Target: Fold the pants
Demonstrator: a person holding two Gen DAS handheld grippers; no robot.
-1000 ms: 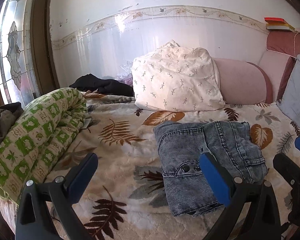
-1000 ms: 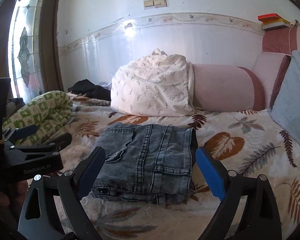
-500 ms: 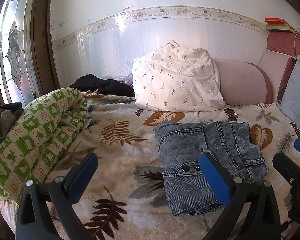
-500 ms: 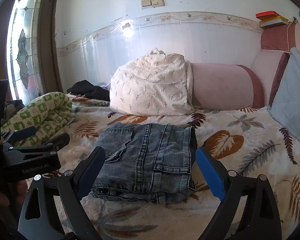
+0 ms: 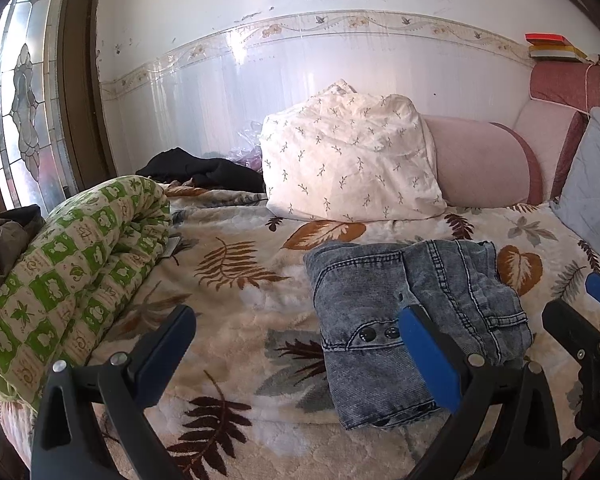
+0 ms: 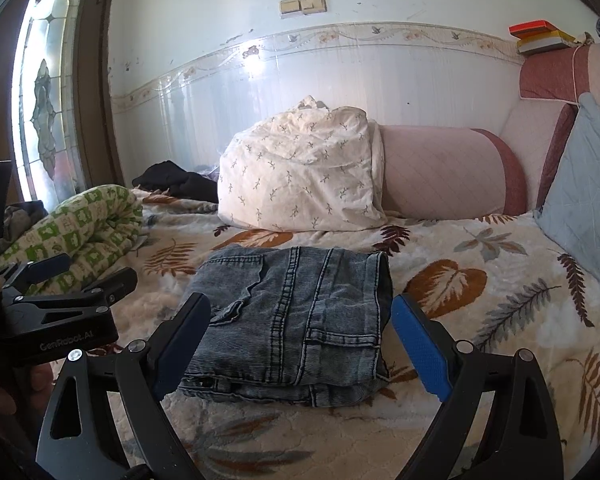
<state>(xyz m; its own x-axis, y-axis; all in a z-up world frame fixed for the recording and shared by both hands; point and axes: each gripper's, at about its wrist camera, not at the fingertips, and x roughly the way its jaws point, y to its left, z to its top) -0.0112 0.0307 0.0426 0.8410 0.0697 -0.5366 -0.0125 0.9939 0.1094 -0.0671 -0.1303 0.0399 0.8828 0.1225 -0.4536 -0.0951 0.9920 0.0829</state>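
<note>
Faded blue denim pants (image 5: 412, 312) lie folded into a compact rectangle on the leaf-patterned bed cover; they also show in the right wrist view (image 6: 296, 320). My left gripper (image 5: 300, 356) is open and empty, held above the bed to the left of the pants. My right gripper (image 6: 300, 336) is open and empty, held just in front of the near edge of the pants. Each gripper shows at the side of the other's view: the right one (image 5: 592, 320), the left one (image 6: 64, 284).
A rolled green-and-white quilt (image 5: 68, 264) lies at the left edge of the bed. A white sprigged pillow (image 5: 348, 160), a pink bolster (image 5: 480, 168) and a grey cushion (image 5: 596, 192) line the back and right. Dark clothes (image 5: 196, 168) lie by the wall.
Both grippers have drifted slightly; the views shift a little. The pants have not moved and both grippers stay open.
</note>
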